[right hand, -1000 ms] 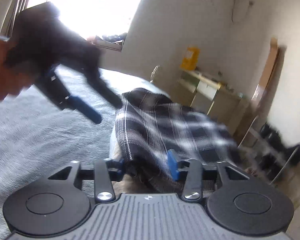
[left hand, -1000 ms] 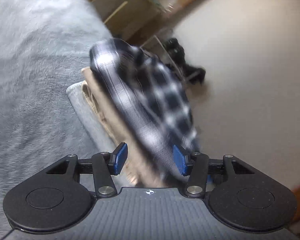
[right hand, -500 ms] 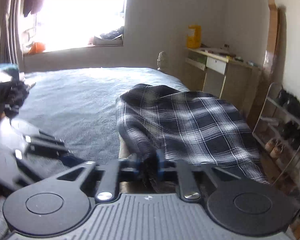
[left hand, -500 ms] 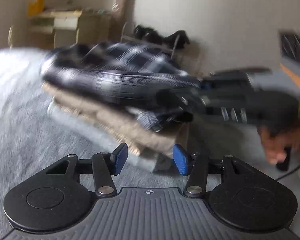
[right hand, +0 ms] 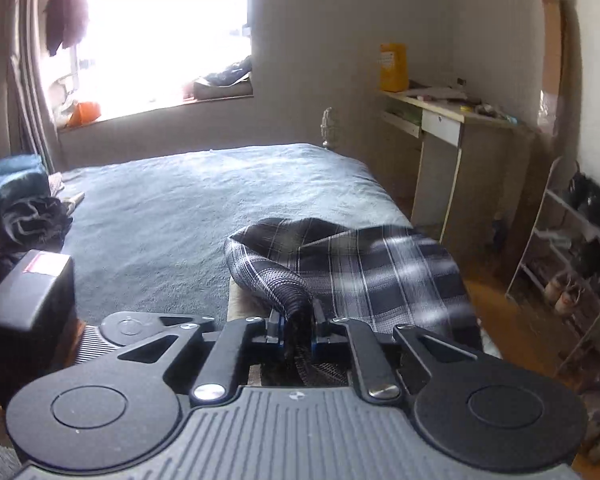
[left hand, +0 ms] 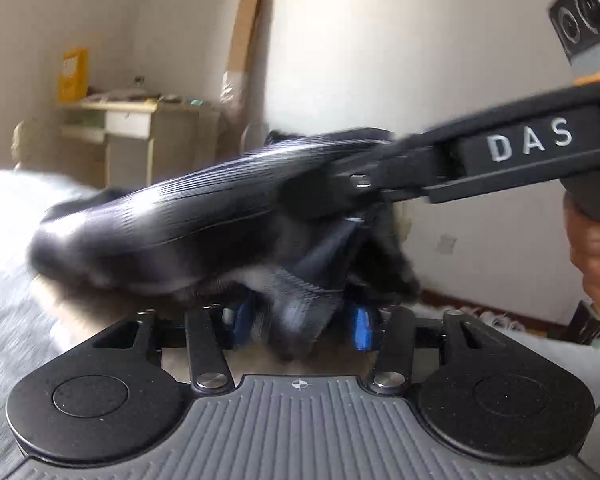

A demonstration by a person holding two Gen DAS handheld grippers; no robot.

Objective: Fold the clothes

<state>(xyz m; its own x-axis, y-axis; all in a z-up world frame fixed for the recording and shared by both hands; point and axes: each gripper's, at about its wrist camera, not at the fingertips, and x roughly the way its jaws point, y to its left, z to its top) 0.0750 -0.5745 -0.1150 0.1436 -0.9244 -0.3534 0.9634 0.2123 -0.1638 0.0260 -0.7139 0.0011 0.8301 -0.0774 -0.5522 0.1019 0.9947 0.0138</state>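
Note:
A black-and-white plaid shirt (right hand: 371, 276) lies on top of a folded beige garment (right hand: 240, 304) at the near corner of the bed. My right gripper (right hand: 296, 330) is shut on a bunched edge of the shirt. In the left wrist view the shirt (left hand: 160, 224) is blurred. A fold of it hangs between the blue pads (left hand: 361, 328) of my left gripper (left hand: 300, 324), which stands open around it. The right tool's black arm (left hand: 499, 148) reaches in from the right, held by a hand (left hand: 595, 256).
The bed (right hand: 180, 208) has a grey-blue cover that stretches back to a bright window. Loose clothes (right hand: 20, 208) are piled at its left side. A desk (right hand: 459, 128) and a shoe rack (right hand: 571, 240) stand to the right. The left tool's black housing (right hand: 28, 300) shows at lower left.
My right gripper has shut on the shirt's edge and holds it bunched. My left gripper has swung round to face the stack and moved close, so the cloth hangs between its fingers.

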